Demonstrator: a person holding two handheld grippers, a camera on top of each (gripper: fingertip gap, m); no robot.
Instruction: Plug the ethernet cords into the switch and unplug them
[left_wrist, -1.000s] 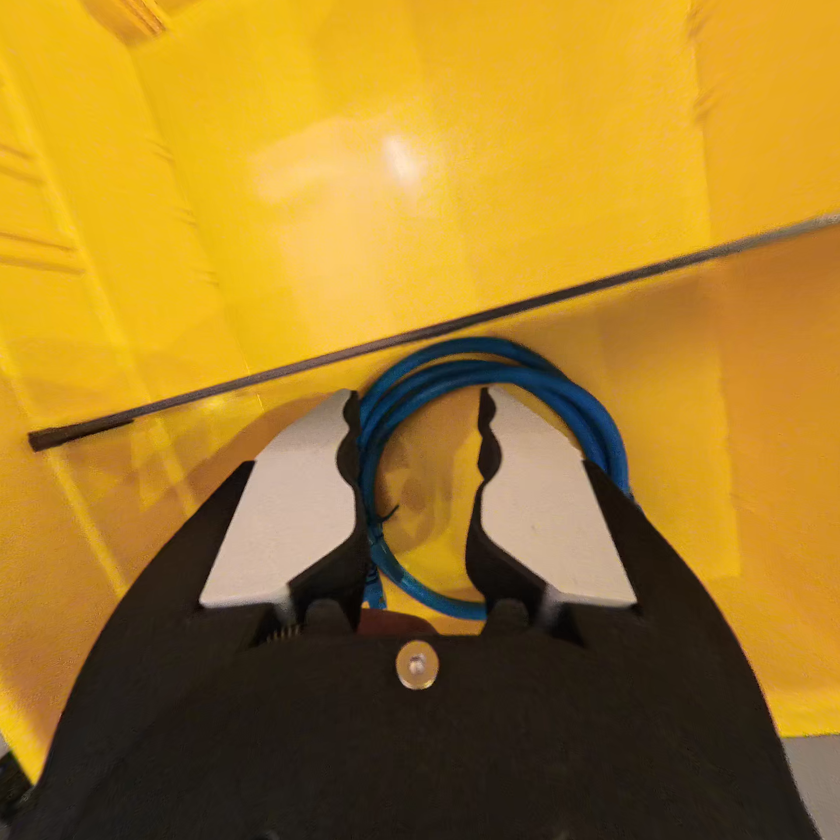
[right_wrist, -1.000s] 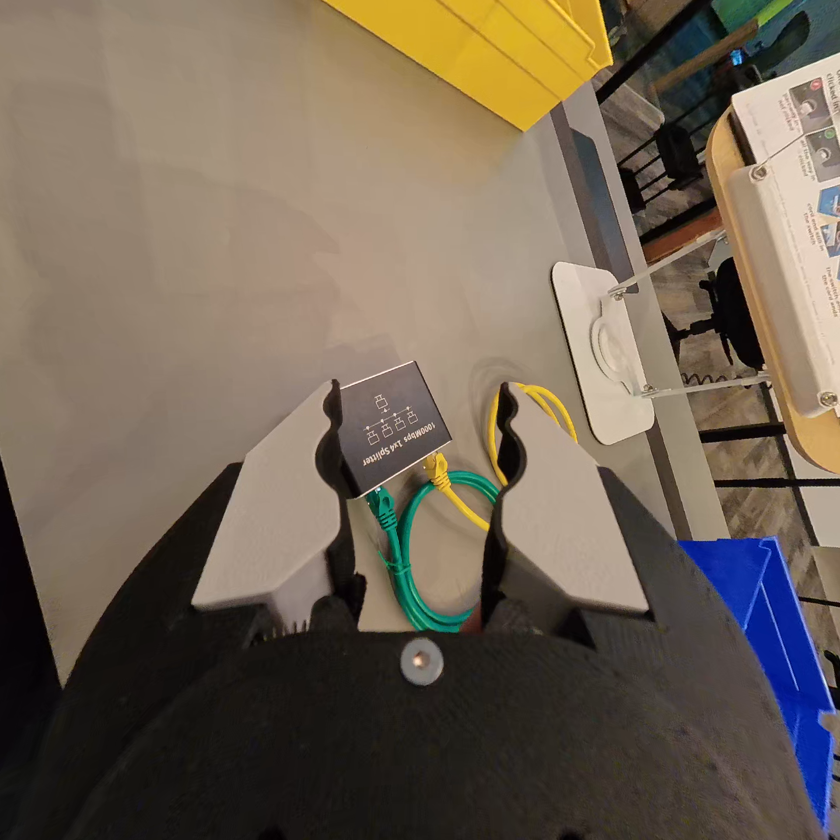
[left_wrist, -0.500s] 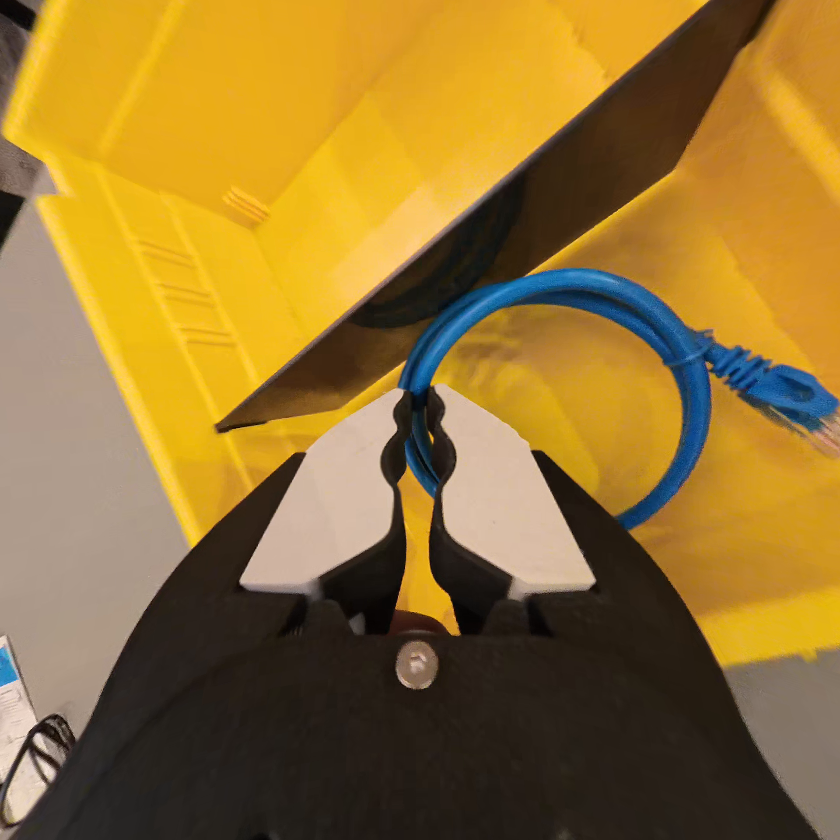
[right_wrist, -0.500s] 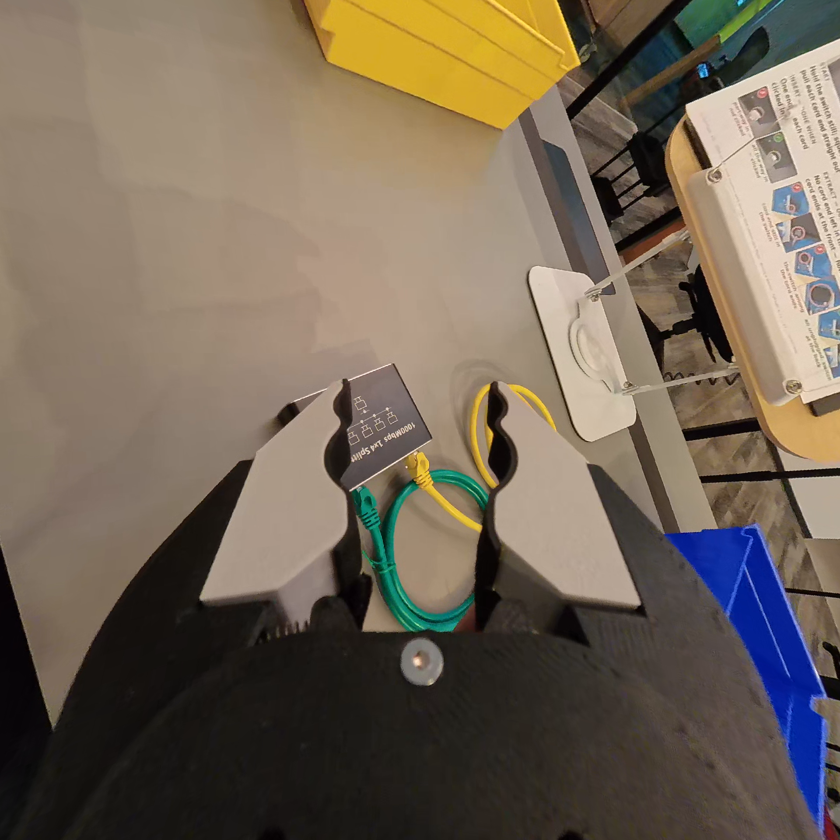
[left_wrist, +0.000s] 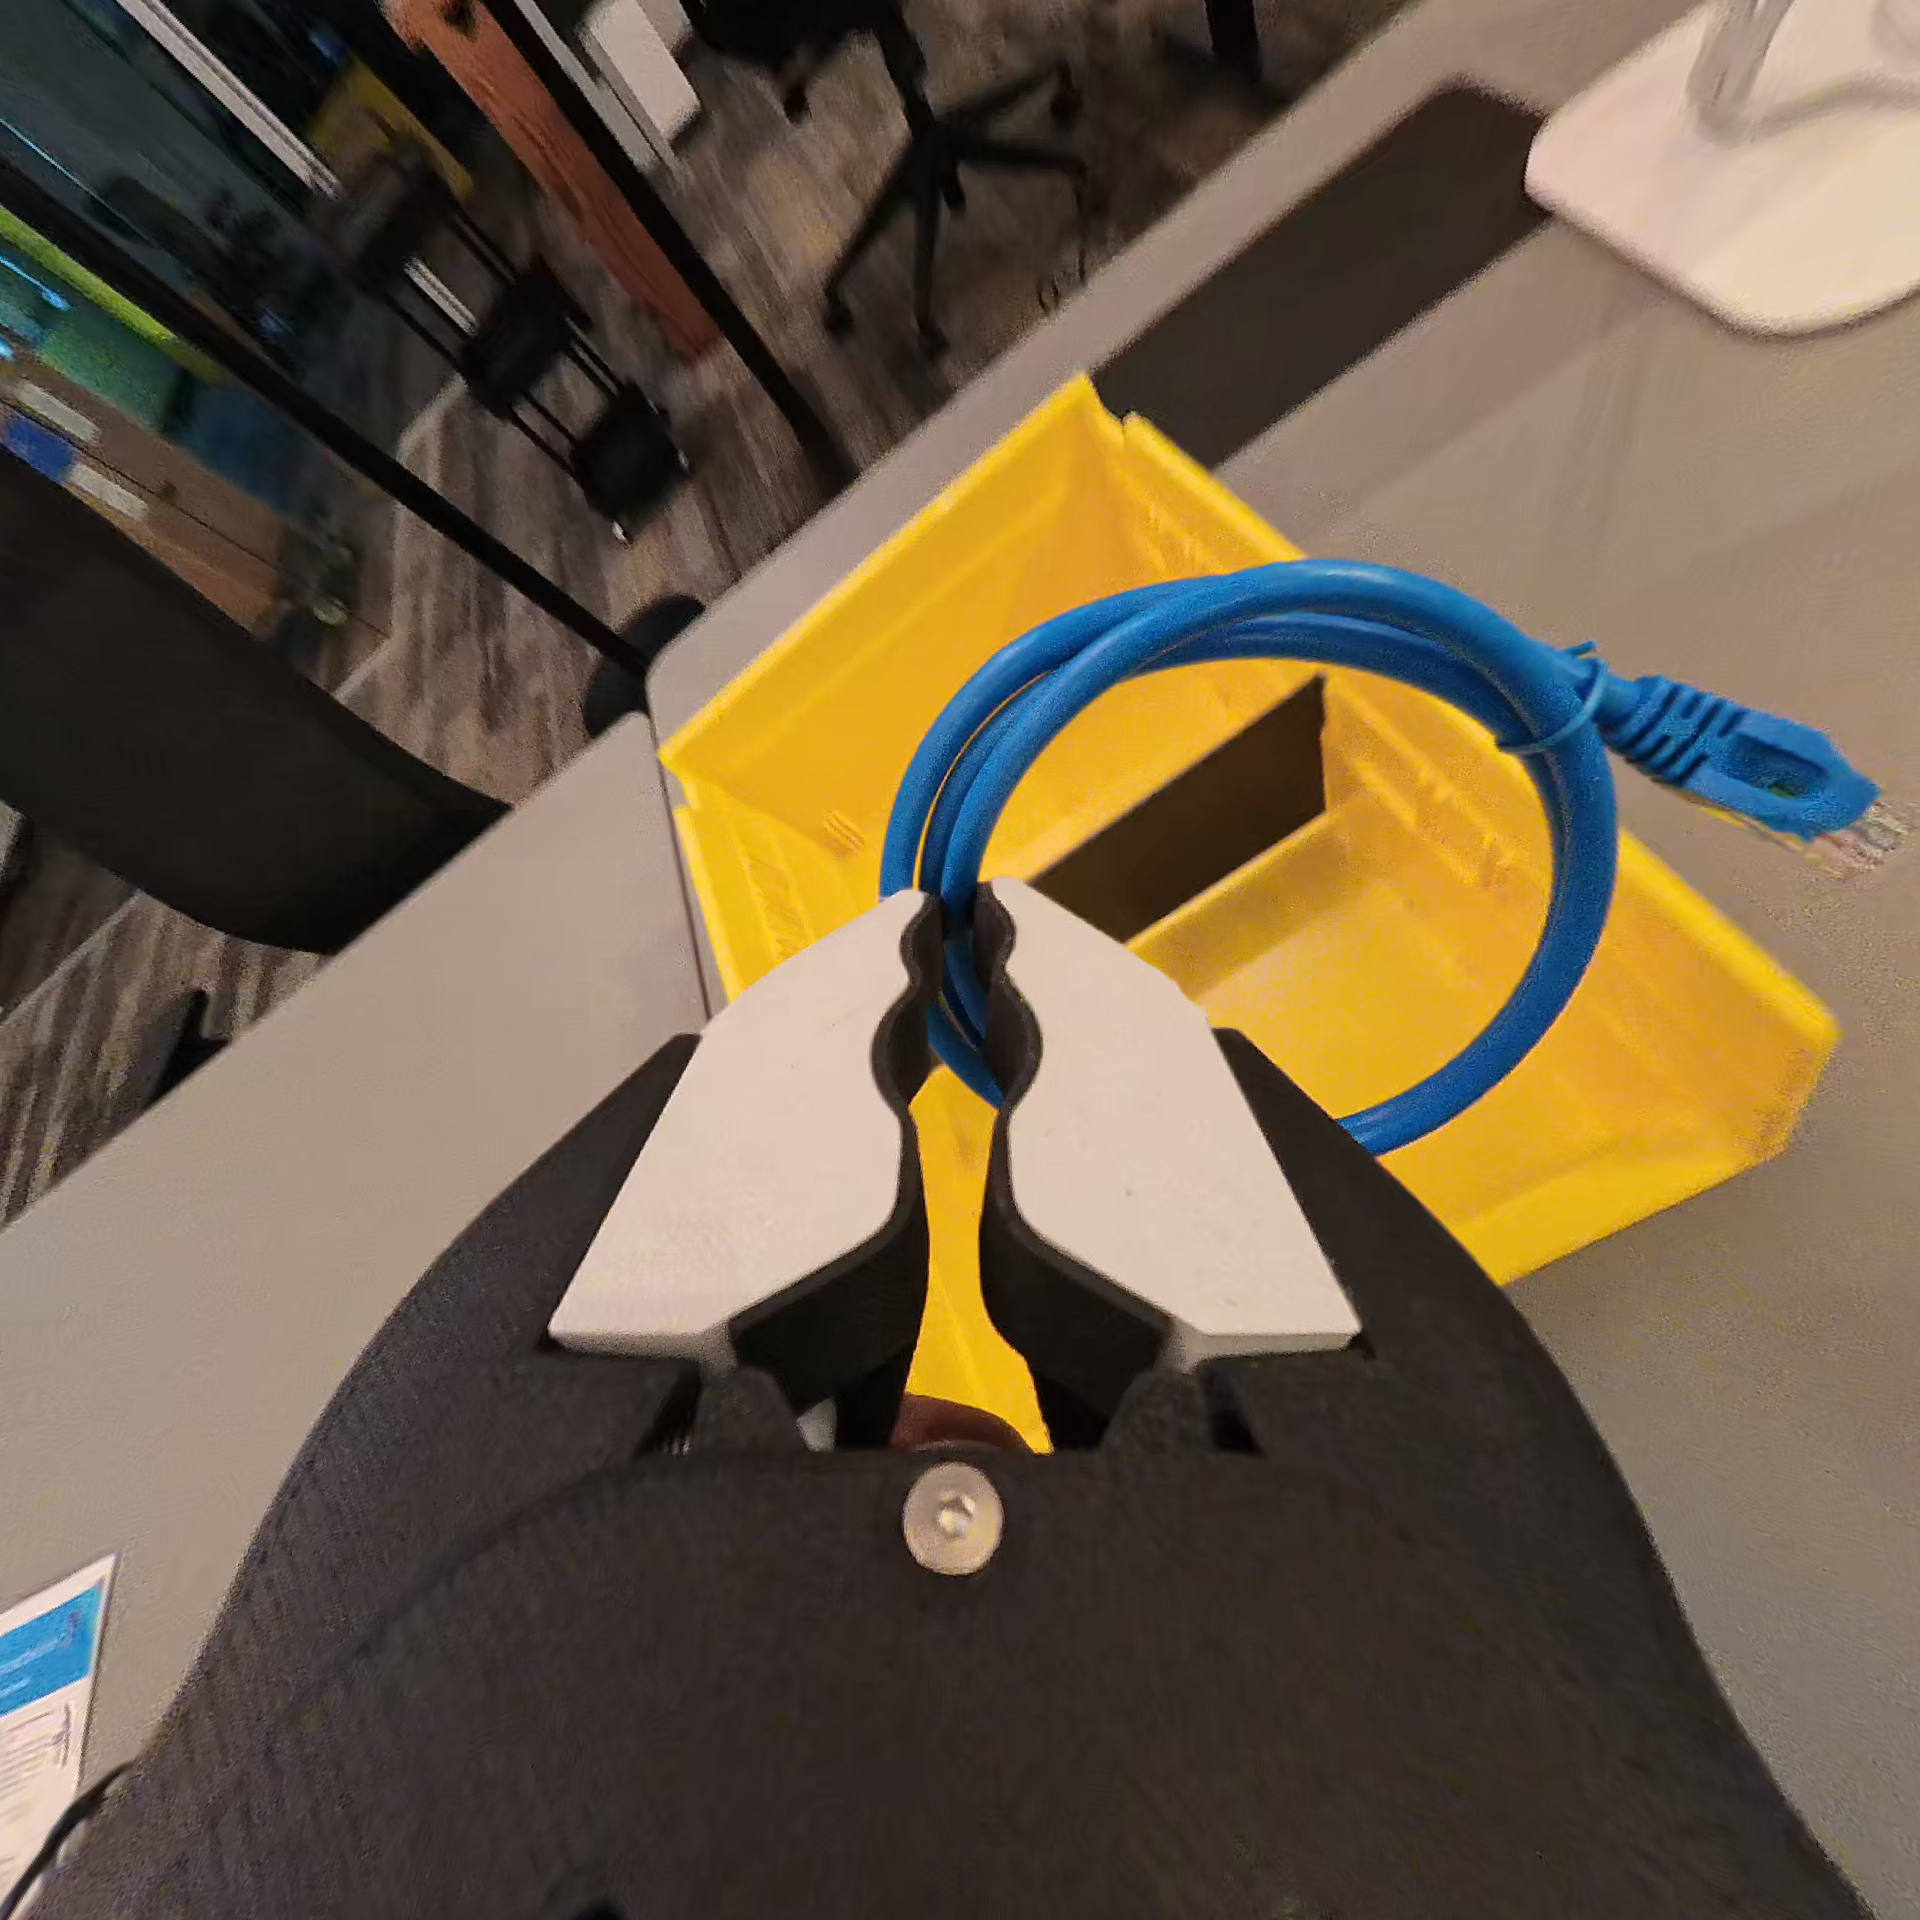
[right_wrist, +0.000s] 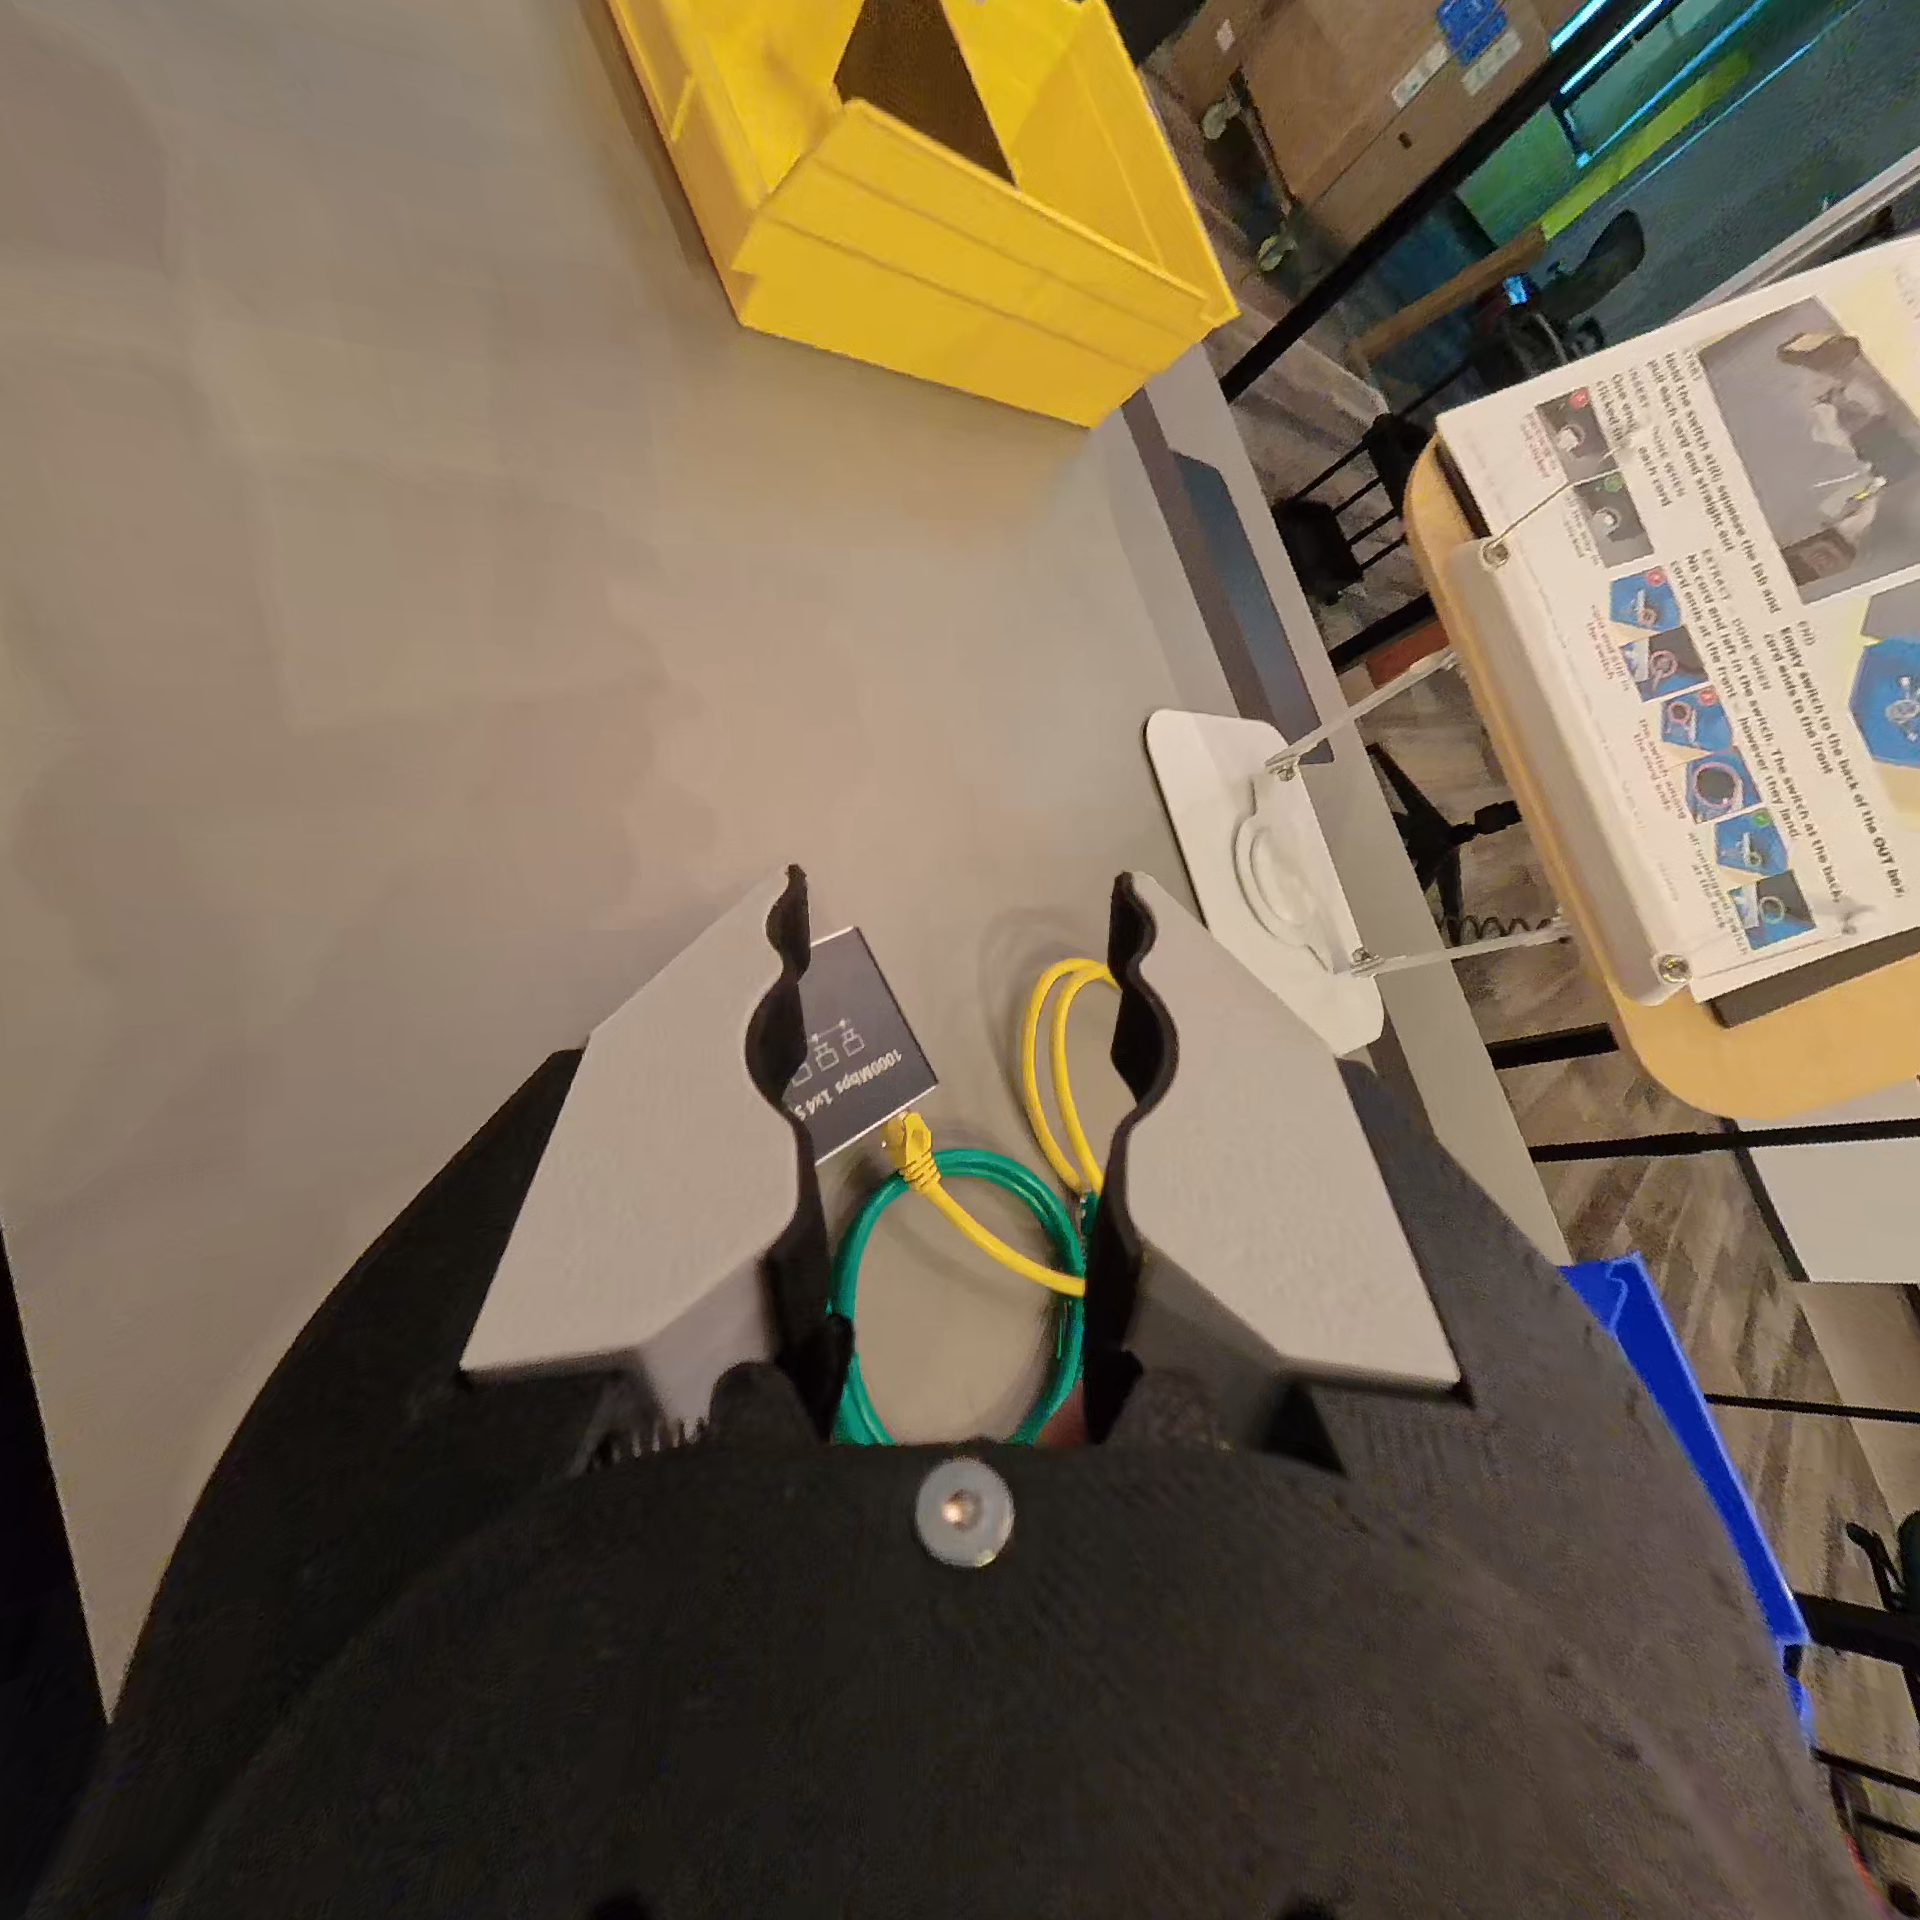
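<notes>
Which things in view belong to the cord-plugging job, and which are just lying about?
Job:
- coiled blue ethernet cord, clamped in the left gripper
- dark flat switch box
- yellow cord, plugged in
- green cord
- open right gripper
- yellow plastic bin

Lying about:
- white stand base
- instruction sheet
- blue bin

The right tool's left finger (right_wrist: 665, 1164) covers the 9 o'clock half of the dark flat rectangular switch (right_wrist: 868, 1039). The coiled green ethernet cord (right_wrist: 961, 1174) vanishes behind the tool body at 6 o'clock. Background furniture in the left wrist view is blurred.
</notes>
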